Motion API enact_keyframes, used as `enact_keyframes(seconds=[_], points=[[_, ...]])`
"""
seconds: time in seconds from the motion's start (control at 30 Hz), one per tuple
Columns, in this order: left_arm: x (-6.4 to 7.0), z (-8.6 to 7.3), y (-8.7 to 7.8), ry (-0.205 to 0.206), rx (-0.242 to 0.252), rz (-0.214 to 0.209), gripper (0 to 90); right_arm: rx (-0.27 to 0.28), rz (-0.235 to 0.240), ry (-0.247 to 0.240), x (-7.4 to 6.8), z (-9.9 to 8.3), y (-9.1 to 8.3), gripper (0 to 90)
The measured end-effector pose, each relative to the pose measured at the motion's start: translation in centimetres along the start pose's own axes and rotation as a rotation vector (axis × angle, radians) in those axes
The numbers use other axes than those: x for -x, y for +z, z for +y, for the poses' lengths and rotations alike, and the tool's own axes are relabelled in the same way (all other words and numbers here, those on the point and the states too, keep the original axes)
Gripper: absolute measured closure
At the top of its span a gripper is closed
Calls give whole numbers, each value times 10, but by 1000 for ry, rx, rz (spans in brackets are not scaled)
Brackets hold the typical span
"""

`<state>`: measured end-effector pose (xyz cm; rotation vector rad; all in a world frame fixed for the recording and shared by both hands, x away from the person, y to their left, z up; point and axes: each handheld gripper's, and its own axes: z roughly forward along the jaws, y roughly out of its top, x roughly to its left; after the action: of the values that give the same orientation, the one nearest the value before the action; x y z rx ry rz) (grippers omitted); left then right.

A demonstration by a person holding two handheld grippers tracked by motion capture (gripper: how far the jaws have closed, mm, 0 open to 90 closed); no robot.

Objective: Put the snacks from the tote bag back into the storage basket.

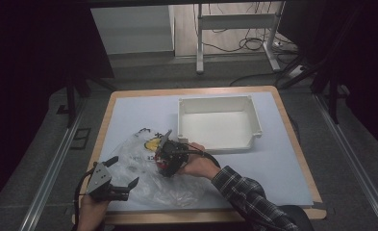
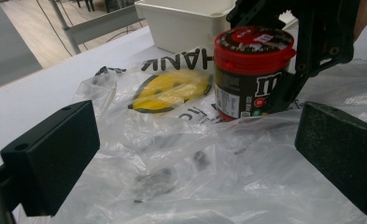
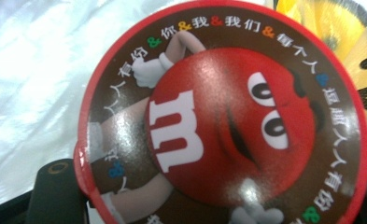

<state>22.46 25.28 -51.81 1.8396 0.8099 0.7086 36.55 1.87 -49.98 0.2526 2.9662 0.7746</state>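
Note:
A candy jar (image 2: 253, 72) with a red lid and a brown label stands upright on a clear plastic bag (image 2: 172, 158) with a yellow face print. My right gripper (image 1: 170, 155) is shut on the jar (image 1: 163, 166) from above, and one of its black fingers (image 2: 286, 91) presses the jar's side. In the right gripper view the round printed lid (image 3: 223, 121) sits close up, with a finger (image 3: 55, 191) at its lower left edge. My left gripper (image 1: 125, 171) is open at the near left, low over the bag (image 1: 138, 159), holding nothing.
An empty white tray (image 1: 219, 102) stands at the back right of the white tabletop (image 1: 283, 163), just beyond the jar. The table's wooden edge (image 1: 102, 125) runs along the left. A metal frame and cables lie on the floor behind.

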Motion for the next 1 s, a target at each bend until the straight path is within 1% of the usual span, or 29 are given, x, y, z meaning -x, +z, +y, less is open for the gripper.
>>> enact_keyframes(seconds=[0.17, 0.27, 0.5, 0.57, 0.73, 1.0], points=[[0, 0, 0, 1, -4, -1, 0, 13, 5, -13, -2, 1, -8, 255], [0, 0, 0, -11, 2, -4, 0, 20, 7, -24, -3, 2, -12, 255], [-1, 0, 0, -16, 10, -5, 0, 20, 15, -29, -5, 3, -22, 255], [-1, 0, -1, -21, 14, -6, 0, 24, 7, -32, -5, 3, -25, 255], [-1, 0, -1, -28, 21, -8, 0, 28, 3, -31, -5, 1, -33, 255], [-1, 0, -1, -24, 25, -1, 0, 34, -8, -27, -3, -5, -47, 255]])
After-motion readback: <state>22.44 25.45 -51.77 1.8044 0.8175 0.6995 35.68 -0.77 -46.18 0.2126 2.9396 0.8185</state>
